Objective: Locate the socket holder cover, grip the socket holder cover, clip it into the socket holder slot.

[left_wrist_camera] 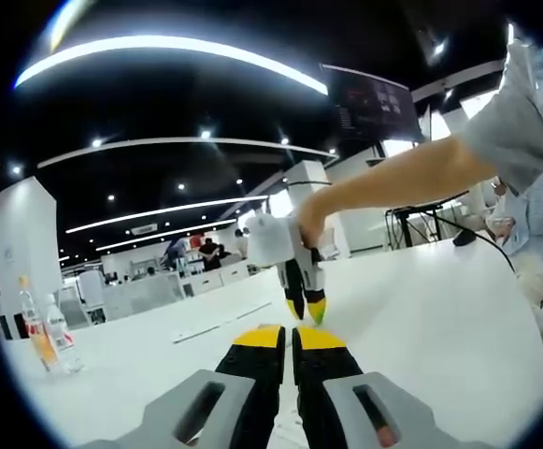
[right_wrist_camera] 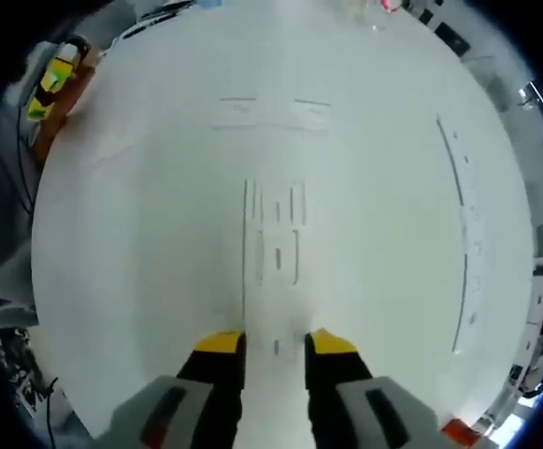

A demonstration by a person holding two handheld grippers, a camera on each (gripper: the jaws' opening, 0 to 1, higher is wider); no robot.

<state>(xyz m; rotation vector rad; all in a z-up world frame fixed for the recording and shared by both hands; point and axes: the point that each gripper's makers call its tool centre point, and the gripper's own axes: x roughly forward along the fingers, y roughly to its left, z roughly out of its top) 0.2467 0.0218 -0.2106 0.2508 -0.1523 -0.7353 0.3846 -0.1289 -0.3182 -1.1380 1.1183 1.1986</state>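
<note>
Bottles (left_wrist_camera: pixel 47 337) with unreadable labels stand on white table (left_wrist_camera: pixel 421 318).

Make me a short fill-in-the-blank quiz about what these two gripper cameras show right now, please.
1. The left gripper has its jaws ____.
2. The right gripper hangs over a white strip with its jaws ____.
3. The tips of both grippers are coloured ____.
4. The bottles stand on a table coloured ____.

Missing words: shut; open; yellow; white.
</note>
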